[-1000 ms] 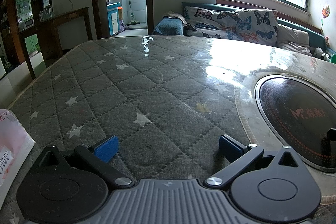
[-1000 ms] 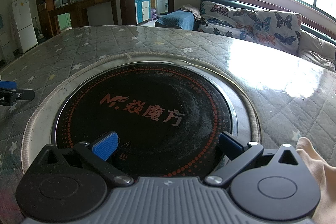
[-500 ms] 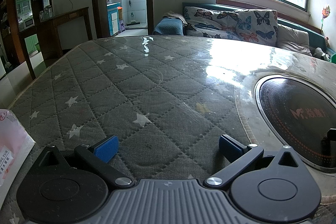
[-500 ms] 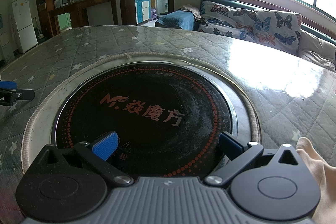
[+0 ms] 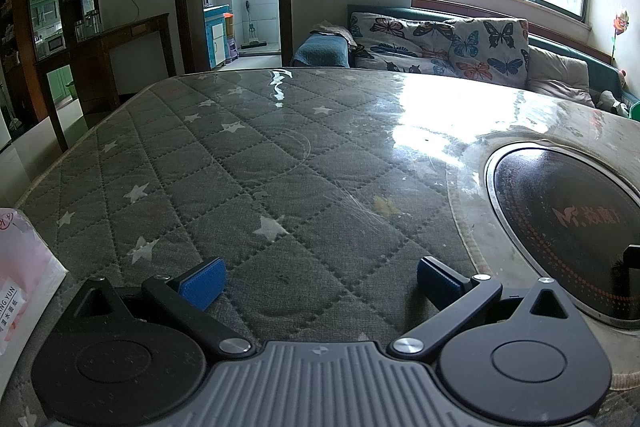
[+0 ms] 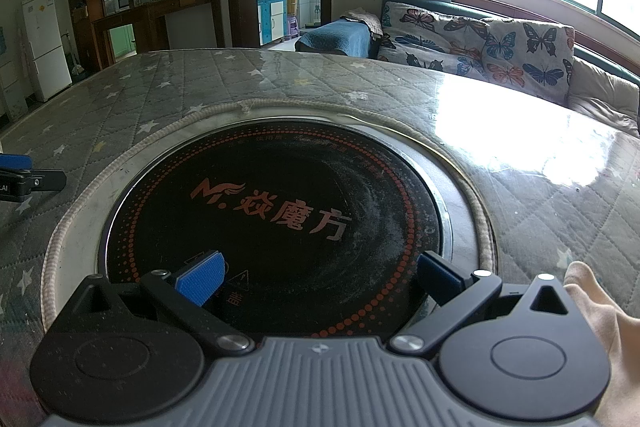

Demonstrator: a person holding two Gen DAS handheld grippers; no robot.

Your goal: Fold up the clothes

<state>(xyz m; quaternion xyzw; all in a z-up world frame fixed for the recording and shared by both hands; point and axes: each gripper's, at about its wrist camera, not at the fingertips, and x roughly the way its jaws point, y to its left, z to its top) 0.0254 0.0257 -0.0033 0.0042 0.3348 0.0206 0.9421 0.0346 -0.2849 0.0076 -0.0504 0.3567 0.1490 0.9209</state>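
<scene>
So both grippers, left gripper (image 5: 318,277) and right gripper (image 6: 318,277), spread wide, empty. Beige garment (image 6: 600,311) bunched at counter (image 6: 560,211) near edge, just right of right gripper, so right nearer.

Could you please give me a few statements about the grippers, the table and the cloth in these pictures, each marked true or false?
1. The left gripper is open with nothing between its fingers. True.
2. The right gripper is shut on the cream cloth. False: it is open and empty; the cloth lies past its right side.
3. The right gripper hangs over the round black cooktop set into the table. True.
4. A folded shirt lies on the quilted star cover ahead of the left gripper. False: that stretch of cover is bare.
5. A sofa with butterfly cushions stands beyond the table. True.
</scene>
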